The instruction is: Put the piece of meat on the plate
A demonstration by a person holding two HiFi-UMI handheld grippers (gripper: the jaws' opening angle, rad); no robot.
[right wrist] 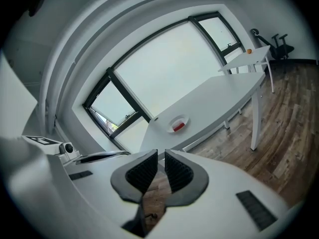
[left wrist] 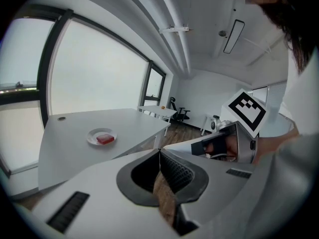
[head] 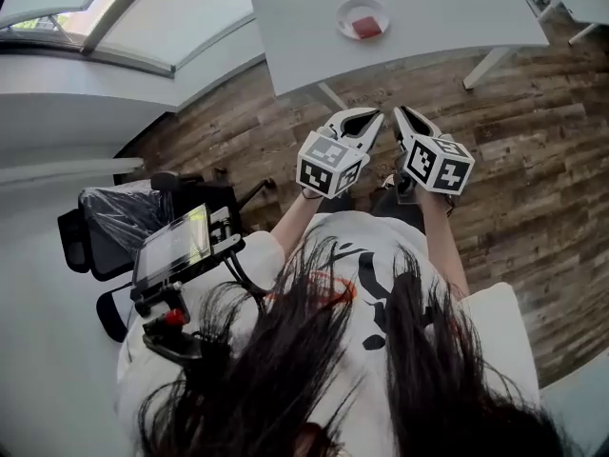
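Meat [head: 367, 28] sits on plate [head: 344, 11] on surface [head: 447, 8], well apart from both tools. Left tool [head: 371, 119] and right tool [head: 402, 117]: jaws together, empty, over floor [head: 533, 160].

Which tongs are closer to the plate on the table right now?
Left, marginally. Both hang over the floor short of the table, far from the plate; the left tongs sit almost straight below it in the head view, the right tongs further right.
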